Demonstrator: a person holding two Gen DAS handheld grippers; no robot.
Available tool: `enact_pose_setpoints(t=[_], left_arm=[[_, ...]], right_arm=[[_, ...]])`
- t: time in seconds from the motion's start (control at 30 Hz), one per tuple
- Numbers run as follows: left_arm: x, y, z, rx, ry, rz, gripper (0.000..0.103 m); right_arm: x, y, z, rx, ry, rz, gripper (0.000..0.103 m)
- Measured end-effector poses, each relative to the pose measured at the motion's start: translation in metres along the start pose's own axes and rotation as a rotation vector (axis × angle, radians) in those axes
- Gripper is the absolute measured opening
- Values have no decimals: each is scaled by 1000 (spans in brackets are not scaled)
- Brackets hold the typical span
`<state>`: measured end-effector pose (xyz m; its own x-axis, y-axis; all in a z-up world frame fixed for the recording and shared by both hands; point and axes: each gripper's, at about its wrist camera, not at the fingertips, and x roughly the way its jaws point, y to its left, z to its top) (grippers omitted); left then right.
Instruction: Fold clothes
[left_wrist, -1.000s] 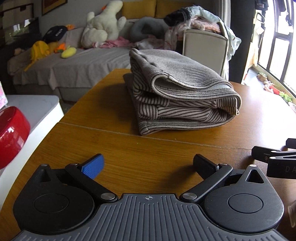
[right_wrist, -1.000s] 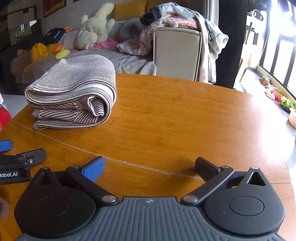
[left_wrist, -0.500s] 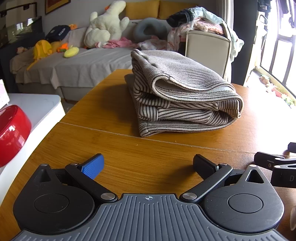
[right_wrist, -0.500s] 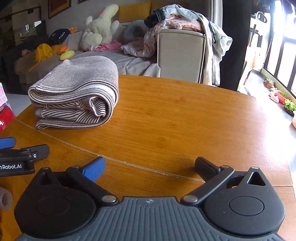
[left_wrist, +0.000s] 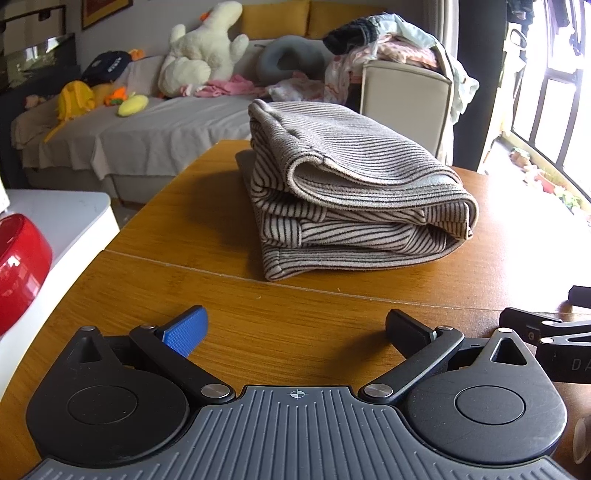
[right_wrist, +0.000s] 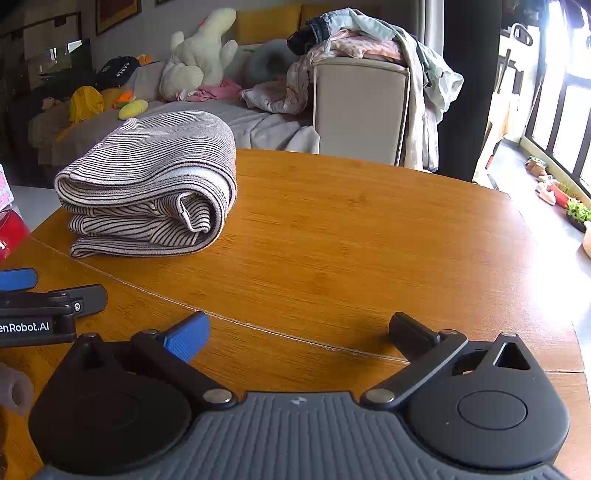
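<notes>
A striped grey and cream garment lies folded in a thick stack on the wooden table; it also shows in the right wrist view at the left. My left gripper is open and empty, low over the table, a short way in front of the stack. My right gripper is open and empty, to the right of the stack and nearer the front edge. Each gripper shows at the edge of the other's view: the right one and the left one.
A seam crosses the table near both grippers. A red bowl sits on a white cabinet at the left. Beyond the table stand a sofa with plush toys and a chair piled with clothes. Windows are at the right.
Both grippers have shifted slightly; the folded stack sits a little lower and nearer in both views. Both grippers stay open and the garment has not moved.
</notes>
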<state>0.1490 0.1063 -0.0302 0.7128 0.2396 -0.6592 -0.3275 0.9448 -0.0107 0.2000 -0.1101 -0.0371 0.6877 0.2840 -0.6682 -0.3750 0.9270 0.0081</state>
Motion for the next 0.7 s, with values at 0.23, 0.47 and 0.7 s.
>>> enact_pose_setpoints(t=[0.23,0.47,0.7], left_arm=[[1,1,0,-1,0,-1,103],[0,2,1,-3,-1,-4,103],[0,2,1,-3,-1,-4,103]], right_arm=[[0,-1,0,1,0,1,103],[1,-2,0,1,-1,1,103],[2,-3,0,1,-1,2,103]])
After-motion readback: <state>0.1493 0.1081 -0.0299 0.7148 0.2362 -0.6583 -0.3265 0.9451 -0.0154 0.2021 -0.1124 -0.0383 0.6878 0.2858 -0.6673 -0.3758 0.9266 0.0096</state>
